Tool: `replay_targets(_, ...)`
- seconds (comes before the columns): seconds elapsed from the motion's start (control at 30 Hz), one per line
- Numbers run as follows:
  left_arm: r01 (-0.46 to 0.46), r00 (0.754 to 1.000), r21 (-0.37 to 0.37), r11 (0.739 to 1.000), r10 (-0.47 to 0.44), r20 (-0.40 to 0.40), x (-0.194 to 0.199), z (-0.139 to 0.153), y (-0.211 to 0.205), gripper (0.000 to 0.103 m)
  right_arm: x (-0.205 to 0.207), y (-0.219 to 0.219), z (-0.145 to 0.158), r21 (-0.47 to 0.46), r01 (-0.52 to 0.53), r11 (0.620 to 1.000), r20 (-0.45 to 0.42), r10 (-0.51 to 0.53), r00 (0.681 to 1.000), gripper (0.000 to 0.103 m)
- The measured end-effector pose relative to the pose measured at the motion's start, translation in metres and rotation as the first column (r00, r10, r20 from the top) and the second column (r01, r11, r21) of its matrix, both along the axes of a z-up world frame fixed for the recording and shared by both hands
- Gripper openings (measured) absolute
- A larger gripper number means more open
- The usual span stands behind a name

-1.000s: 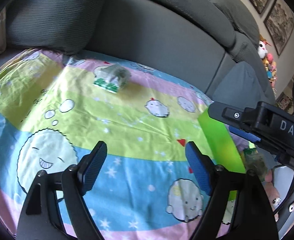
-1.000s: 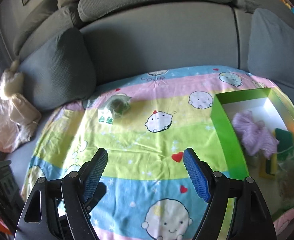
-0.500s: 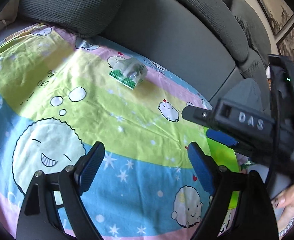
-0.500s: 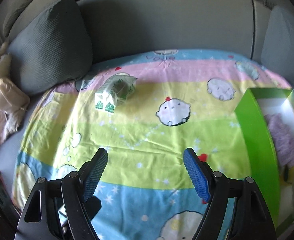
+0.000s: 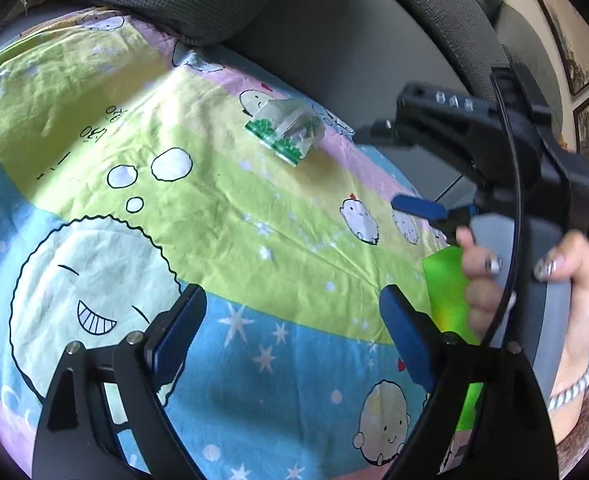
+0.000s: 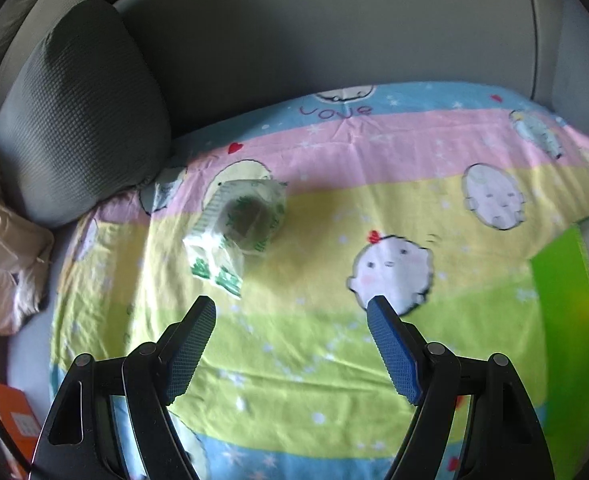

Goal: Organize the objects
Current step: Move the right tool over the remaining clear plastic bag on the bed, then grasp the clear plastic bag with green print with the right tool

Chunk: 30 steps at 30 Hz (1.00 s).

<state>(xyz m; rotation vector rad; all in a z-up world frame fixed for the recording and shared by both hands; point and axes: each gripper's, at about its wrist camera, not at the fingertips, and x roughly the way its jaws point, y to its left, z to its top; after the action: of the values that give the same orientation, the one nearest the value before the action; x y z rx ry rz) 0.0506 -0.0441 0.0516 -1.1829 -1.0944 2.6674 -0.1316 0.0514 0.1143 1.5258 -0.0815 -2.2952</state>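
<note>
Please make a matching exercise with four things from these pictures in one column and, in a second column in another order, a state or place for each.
Things:
1. plastic packet
2. green box
3. grey cushion
4. right claw

States or places:
A. open, holding nothing
B. at the right edge of the sheet
C. lying on the cartoon sheet, untouched
D. leaning against the sofa back, at the left

Pairs: 1-C, 2-B, 3-D, 4-A

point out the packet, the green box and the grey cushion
packet (image 6: 238, 228), right wrist view, on its clear middle
green box (image 6: 566, 276), right wrist view, on its near wall
cushion (image 6: 82, 120), right wrist view, on its textured face
</note>
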Motion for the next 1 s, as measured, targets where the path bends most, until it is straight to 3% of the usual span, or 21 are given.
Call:
replay_targets(0.13, -0.071, 0.996, -0.009, 0.997, 0.071, 0.045, -0.002, -0.010, -0.014, 0.088, -0.023, -0.021, -0.012, -0.036, 0.008, 0.999, 0.045, -0.006, 0.999, 0.079)
replay_targets(0.3, -0.083, 0.995, 0.019, 0.996, 0.082, 0.059, -0.006, -0.018, -0.024, 0.088, -0.052, -0.037, -0.026, -0.086, 0.038, 0.996, 0.117, -0.028, 0.993, 0.079)
replay_targets(0.4, -0.109, 0.993, 0.010, 0.994, 0.108, 0.057, -0.006, -0.016, -0.028, 0.088, -0.065, -0.051, -0.029, -0.019, 0.061, 0.998, 0.094, -0.059, 0.994, 0.079)
replay_targets(0.5, -0.120, 0.991, 0.016, 0.993, 0.119, 0.059, -0.005, -0.017, -0.033, 0.088, -0.076, -0.064, -0.031, -0.050, 0.042, 0.998, 0.090, -0.037, 0.995, 0.079)
replay_targets(0.7, -0.144, 0.988, 0.013, 0.990, 0.142, 0.061, -0.003, -0.017, -0.038, 0.088, -0.077, -0.081, -0.055, 0.002, 0.003, 1.000, 0.112, -0.003, 0.994, 0.079)
replay_targets(0.73, -0.143, 0.988, 0.011, 0.990, 0.142, 0.061, -0.003, -0.018, -0.037, 0.088, -0.074, -0.080, -0.058, -0.002, 0.004, 1.000, 0.108, -0.003, 0.994, 0.076)
replay_targets(0.8, -0.142, 0.988, 0.005, 0.990, 0.141, 0.067, -0.002, -0.017, -0.037, 0.088, -0.072, -0.078, -0.059, -0.025, -0.020, 0.999, 0.116, 0.023, 0.993, 0.060)
replay_targets(1.0, -0.150, 0.987, 0.007, 0.989, 0.149, 0.066, 0.005, -0.011, -0.037, 0.088, -0.046, -0.053, -0.035, -0.006, -0.090, 0.996, 0.065, 0.090, 0.994, 0.053)
